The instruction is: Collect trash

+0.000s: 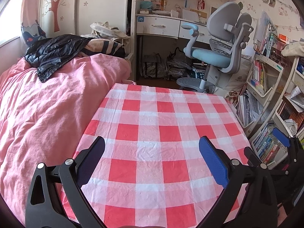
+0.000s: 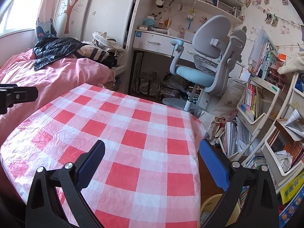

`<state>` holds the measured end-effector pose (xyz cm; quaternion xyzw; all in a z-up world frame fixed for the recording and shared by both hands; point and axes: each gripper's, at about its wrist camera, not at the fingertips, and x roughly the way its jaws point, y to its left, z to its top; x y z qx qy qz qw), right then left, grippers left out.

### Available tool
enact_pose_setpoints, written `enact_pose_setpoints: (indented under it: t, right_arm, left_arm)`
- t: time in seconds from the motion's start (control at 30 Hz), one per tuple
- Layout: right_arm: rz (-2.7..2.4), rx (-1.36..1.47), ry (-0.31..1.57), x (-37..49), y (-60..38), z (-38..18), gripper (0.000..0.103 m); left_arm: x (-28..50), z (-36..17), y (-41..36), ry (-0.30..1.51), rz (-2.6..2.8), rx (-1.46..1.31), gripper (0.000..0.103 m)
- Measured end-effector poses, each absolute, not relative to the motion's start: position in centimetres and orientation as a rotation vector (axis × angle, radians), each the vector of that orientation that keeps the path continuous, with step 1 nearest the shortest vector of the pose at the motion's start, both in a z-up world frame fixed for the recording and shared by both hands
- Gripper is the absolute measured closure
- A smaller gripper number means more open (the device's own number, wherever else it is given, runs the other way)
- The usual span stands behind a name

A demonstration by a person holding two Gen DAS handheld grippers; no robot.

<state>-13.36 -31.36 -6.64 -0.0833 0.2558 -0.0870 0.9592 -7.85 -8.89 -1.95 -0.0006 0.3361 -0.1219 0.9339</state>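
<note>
A table with a red and white checked cloth (image 1: pixel 161 133) fills both views (image 2: pixel 117 133). No trash shows on the cloth. My left gripper (image 1: pixel 152 152) is open and empty above the table's near part. My right gripper (image 2: pixel 152 155) is open and empty over the table's right edge. A yellow bin (image 2: pixel 210 205) stands on the floor below the right gripper, partly hidden by its right finger. The right gripper's blue pad also shows in the left wrist view (image 1: pixel 281 136), and the left gripper's body shows at the left edge of the right wrist view (image 2: pixel 17 95).
A bed with a pink cover (image 1: pixel 47 104) and a black jacket (image 1: pixel 55 53) lies left of the table. A grey and blue desk chair (image 1: pixel 218 53) and a white desk (image 1: pixel 157 26) stand behind. Crowded bookshelves (image 2: pixel 266 114) line the right side.
</note>
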Motion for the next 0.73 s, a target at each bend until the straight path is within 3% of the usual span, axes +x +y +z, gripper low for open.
enact_pose_setpoints:
  t: [0.17,0.3,0.53,0.73]
  right_arm:
    - [-0.172,-0.176,0.521,-13.4,-31.2,-6.8,0.008]
    - [-0.170,-0.179,0.524,-13.3,-31.2,-7.0,0.008]
    - [-0.153,-0.205,0.562,-12.9,-31.1,-7.9,0.008]
    - [-0.146,-0.151,0.686,-9.9,-33.0,-9.6,0.008]
  left_arm:
    - [-7.9,-2.1,-7.7,0.662,-0.293,-0.116,0.007]
    - [-8.3,-1.8,-8.2,0.622,-0.261,-0.037,0.007]
    - [-7.8,-3.4,-11.0,0.709,-0.283,0.127,0.007]
    - [-4.7,-5.5,-10.1,0.822,-0.254,0.112,0.007]
